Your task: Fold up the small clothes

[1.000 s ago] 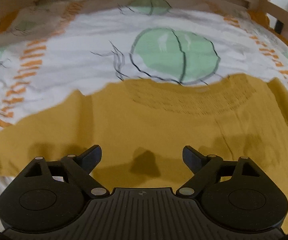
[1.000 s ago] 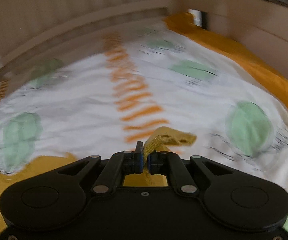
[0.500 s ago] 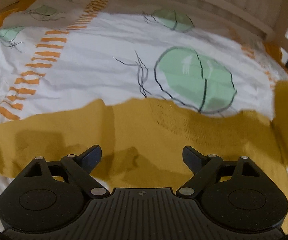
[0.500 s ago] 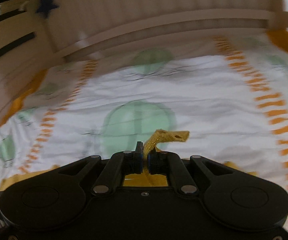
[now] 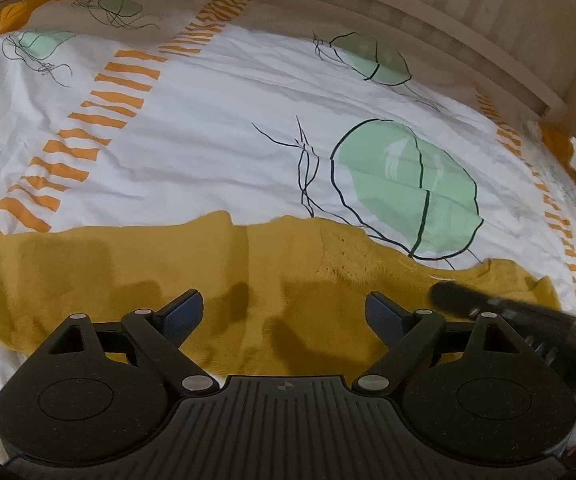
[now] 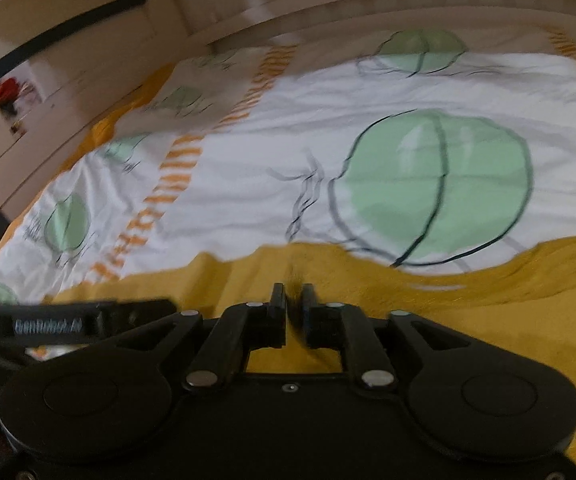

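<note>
A mustard-yellow knit top [image 5: 175, 264] lies spread on the bed, also seen in the right wrist view [image 6: 468, 312]. My left gripper [image 5: 283, 308] is open and empty, hovering just above the middle of the top. My right gripper [image 6: 294, 300] is low over the top with its jaws a narrow gap apart and dark cloth showing between them. I cannot tell whether it still grips the fabric. The right gripper's body shows as a dark blur at the right of the left wrist view [image 5: 500, 312].
The bed cover [image 5: 227, 120] is white with green circles and orange stripes. A wooden bed rail [image 5: 468, 36] runs along the far side. The left gripper's body [image 6: 67, 324] lies close to the left of my right gripper.
My right gripper carried the pinched yellow edge leftward over the top and came down onto it, close beside my left gripper. Its jaws now stand slightly apart. The left gripper stayed open.
</note>
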Available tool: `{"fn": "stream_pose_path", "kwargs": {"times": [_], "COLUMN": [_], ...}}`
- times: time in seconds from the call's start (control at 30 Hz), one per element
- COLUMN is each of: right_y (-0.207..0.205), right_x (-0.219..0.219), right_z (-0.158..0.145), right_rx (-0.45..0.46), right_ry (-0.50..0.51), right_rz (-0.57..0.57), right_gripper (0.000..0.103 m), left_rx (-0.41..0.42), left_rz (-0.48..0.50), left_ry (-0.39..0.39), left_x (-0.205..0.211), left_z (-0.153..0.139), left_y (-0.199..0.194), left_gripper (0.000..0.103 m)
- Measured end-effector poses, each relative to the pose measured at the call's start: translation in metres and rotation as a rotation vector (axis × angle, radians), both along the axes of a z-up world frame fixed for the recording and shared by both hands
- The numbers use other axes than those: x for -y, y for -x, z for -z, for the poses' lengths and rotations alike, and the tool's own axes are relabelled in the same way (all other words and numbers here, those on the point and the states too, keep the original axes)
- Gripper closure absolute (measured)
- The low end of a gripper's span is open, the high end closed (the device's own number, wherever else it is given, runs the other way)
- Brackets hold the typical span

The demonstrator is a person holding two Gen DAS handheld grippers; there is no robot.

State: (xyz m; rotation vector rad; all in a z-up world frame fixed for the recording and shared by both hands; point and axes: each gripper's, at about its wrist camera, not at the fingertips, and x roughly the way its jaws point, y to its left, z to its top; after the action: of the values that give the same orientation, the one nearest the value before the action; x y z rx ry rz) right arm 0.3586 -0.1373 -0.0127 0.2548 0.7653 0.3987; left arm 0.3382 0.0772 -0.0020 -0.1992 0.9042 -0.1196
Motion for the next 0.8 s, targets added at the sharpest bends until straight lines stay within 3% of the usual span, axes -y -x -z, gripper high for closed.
{"fn": "stream_pose_path", "kwargs": {"times": [0.03, 0.1, 0.17, 0.37, 0.63, 0.8], "right_y": [0.002, 0.006, 0.013, 0.037, 0.073, 0.089], "right_x": [-0.002, -0.003, 0.002, 0.039, 0.11, 0.146], "right_z": [0.003, 0.006, 0.006, 0.003, 0.002, 0.003], "right_rx": [-0.001, 0.001, 0.018, 0.044, 0.049, 0.076], "right_ry": [0.002, 0.007, 0.019, 0.089, 0.226, 0.228], "right_rz": [-0.013, -0.031, -0.028, 0.0, 0.085, 0.123], "right_gripper": [0.082, 0.056, 0.046, 0.043, 0.024, 0.001], "left_rx": [-0.003, -0.009, -0.012, -0.019, -0.075, -0.083], "left_rz": [0.002, 0.006, 0.007, 0.039, 0.157, 0.206], "left_ry": [0.002, 0.008, 0.014, 0.04, 0.024, 0.049], "left_x": [0.0, 0.001, 0.001, 0.015, 0.052, 0.068], "left_z": [0.001, 0.004, 0.007, 0.018, 0.046, 0.057], "left_y": [-0.001, -0.004, -0.006, -0.012, -0.007, -0.005], "left_gripper": [0.015, 0.015, 0.015, 0.015, 0.016, 0.021]}}
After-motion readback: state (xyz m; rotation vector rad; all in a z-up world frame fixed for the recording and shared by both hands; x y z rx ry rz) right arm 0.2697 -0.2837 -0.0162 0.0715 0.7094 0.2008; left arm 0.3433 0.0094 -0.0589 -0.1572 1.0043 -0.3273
